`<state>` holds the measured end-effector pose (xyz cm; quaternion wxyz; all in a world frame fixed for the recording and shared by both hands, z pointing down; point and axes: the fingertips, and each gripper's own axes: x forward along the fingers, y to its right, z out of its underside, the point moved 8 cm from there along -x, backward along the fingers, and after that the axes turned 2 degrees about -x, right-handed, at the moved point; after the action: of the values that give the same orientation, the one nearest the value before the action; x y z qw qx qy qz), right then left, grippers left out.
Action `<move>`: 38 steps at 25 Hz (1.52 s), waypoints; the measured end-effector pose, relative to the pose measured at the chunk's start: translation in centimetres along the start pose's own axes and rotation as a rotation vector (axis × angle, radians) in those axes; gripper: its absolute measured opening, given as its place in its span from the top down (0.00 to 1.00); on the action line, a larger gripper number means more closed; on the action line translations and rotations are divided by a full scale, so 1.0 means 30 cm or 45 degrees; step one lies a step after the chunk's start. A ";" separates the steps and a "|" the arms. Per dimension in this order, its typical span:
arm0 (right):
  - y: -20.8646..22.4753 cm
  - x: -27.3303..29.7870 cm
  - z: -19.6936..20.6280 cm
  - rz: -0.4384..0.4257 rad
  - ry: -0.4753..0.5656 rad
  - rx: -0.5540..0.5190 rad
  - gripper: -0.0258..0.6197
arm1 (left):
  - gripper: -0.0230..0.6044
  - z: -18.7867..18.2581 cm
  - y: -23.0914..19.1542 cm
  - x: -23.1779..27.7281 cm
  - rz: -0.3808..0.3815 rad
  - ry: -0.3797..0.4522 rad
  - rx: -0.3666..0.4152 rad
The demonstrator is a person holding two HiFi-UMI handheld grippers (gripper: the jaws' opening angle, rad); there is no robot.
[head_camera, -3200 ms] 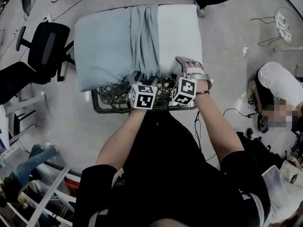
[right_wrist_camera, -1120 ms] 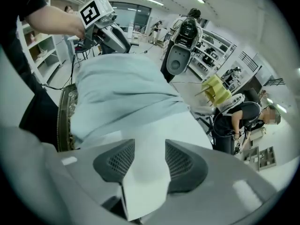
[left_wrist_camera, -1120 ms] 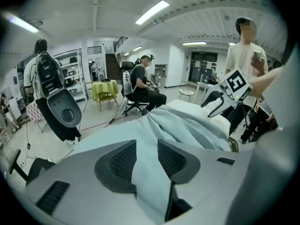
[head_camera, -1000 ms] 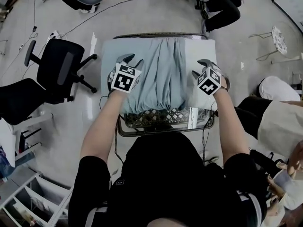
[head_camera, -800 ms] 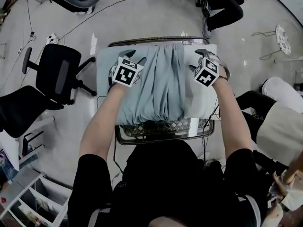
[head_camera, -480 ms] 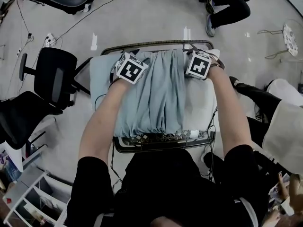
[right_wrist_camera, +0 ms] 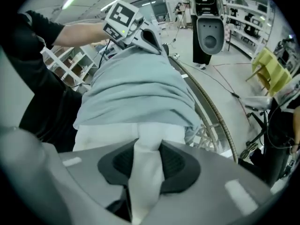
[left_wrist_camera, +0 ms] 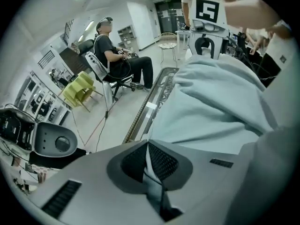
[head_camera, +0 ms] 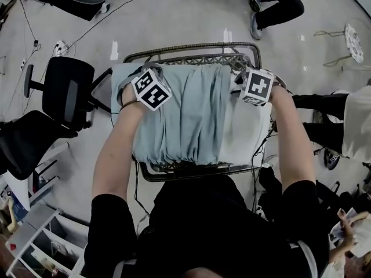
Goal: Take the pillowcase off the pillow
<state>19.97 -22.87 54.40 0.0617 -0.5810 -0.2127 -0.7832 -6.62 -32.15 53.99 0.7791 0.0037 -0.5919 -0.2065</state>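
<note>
A white pillow [head_camera: 246, 135] lies on a wire basket [head_camera: 191, 52], its right part bare. The light blue pillowcase [head_camera: 185, 114] is bunched in folds over its left and middle. My left gripper [head_camera: 145, 77] is at the far left corner; its jaws have just been closing and are now shut on a thin fold of pillowcase [left_wrist_camera: 152, 179], seen at my left gripper [left_wrist_camera: 148, 143]. My right gripper [head_camera: 246, 79] is at the far right corner; its jaws have just been closing and now pinch a thick fold of white pillow [right_wrist_camera: 145, 172], seen at my right gripper [right_wrist_camera: 147, 146].
A black office chair [head_camera: 64, 88] stands left of the basket. A person's legs [head_camera: 278, 4] are beyond it and another person [head_camera: 356, 126] is at the right. Cables run across the floor. A seated person [left_wrist_camera: 117, 55] and a yellow chair [left_wrist_camera: 82, 88] show in the left gripper view.
Both grippers went from the pillow's sides to its far corners, dropped onto the fabric and closed. The pillowcase's folds now reach the far edge between them.
</note>
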 end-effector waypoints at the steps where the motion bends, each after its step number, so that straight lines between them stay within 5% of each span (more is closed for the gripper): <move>1: -0.024 -0.024 0.019 0.007 0.041 0.021 0.77 | 0.95 0.020 0.003 -0.031 -0.009 0.004 0.016; 4: -0.086 -0.101 0.045 0.026 0.106 0.054 0.78 | 0.96 0.086 -0.007 -0.131 -0.041 0.015 0.048; 17: -0.285 -0.171 0.079 0.103 0.213 0.042 0.82 | 0.95 0.444 0.025 -0.389 -0.138 0.000 -0.197; 21: -0.317 -0.176 0.005 0.201 0.119 -0.031 0.82 | 0.92 0.301 0.085 -0.394 -0.183 0.143 -0.250; 24: -0.329 -0.191 -0.017 0.209 0.139 -0.048 0.82 | 0.71 0.116 0.170 -0.392 -0.054 0.341 -0.285; 26: -0.340 -0.202 -0.021 0.210 0.155 -0.056 0.82 | 0.66 0.020 0.214 -0.368 0.021 0.415 -0.290; 29: -0.361 -0.212 -0.021 0.210 0.186 -0.054 0.82 | 0.64 -0.030 0.262 -0.296 0.104 0.383 -0.259; 31: -0.366 -0.205 -0.006 0.211 0.184 -0.041 0.82 | 0.76 -0.018 0.282 -0.259 0.126 0.323 -0.216; 32: -0.365 -0.197 0.008 0.212 0.173 -0.031 0.82 | 0.91 -0.004 0.290 -0.248 0.103 0.274 -0.155; 33: -0.363 -0.187 0.024 0.214 0.159 -0.018 0.82 | 0.95 0.012 0.296 -0.239 0.059 0.219 -0.069; 35: -0.354 -0.168 0.053 0.225 0.149 0.010 0.83 | 0.95 0.050 0.296 -0.232 -0.035 0.132 0.094; 38: -0.335 -0.161 0.080 0.236 0.192 0.048 0.83 | 0.96 0.127 0.246 -0.243 -0.074 0.077 0.126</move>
<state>20.17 -13.57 47.81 0.1605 -0.5364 -0.1676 -0.8114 -9.35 -22.12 50.25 0.7893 0.0656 -0.5770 -0.1994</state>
